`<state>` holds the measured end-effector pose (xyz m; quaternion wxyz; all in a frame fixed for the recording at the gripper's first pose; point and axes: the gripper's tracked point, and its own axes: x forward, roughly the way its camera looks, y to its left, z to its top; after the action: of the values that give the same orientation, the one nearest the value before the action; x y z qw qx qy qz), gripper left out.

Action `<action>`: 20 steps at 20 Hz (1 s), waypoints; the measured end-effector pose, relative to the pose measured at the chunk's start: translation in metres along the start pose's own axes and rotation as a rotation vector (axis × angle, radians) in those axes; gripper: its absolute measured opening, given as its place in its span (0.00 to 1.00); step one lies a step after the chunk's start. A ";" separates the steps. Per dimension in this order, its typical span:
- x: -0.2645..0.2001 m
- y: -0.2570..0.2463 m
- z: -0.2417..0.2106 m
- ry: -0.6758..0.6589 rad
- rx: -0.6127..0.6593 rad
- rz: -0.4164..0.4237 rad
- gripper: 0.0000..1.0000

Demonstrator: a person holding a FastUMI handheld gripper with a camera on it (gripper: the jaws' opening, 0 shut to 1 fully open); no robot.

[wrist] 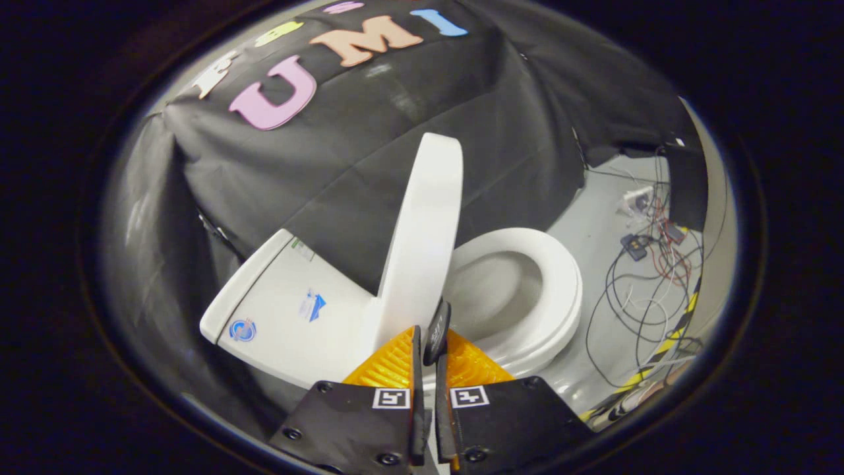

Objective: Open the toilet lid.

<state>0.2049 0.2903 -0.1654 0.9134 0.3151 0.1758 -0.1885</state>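
White and raised nearly upright, the toilet lid (422, 244) stands just ahead of our claw (432, 343), whose fingers sit clenched almost together with nothing pinched between them. Beyond it we see the open seat (554, 290) and loose cables (646, 290) on the floor.

Your gripper (432, 335) has two fingers (389, 364) that are shaped like wedges, wide at the base and narrow at the tips. Their upper faces carry fine ribs, close and parallel. Each finger sits on a flat angular plate (356, 425) with a matte surface. You can see round screw heads (292, 433) near the corners of the plates. On the inner front corner of each plate there is one small square marker (391, 398), black and white. A thin oval pad (436, 330) stands up at the tips. The fingers stand close together, with only a narrow slit between them, just before the lower edge of the toilet lid (422, 231).
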 end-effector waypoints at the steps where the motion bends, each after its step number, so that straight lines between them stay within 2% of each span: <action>1: -0.001 0.005 0.001 -0.005 -0.014 0.005 0.08; 9: -0.002 0.058 0.008 -0.037 -0.177 0.066 0.08; 14: -0.001 0.089 0.007 -0.032 -0.305 0.103 0.13; 20: 0.002 0.134 0.002 -0.059 -0.325 0.188 0.15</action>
<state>0.2682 0.3860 -0.0967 0.9706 0.1730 0.1468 -0.0807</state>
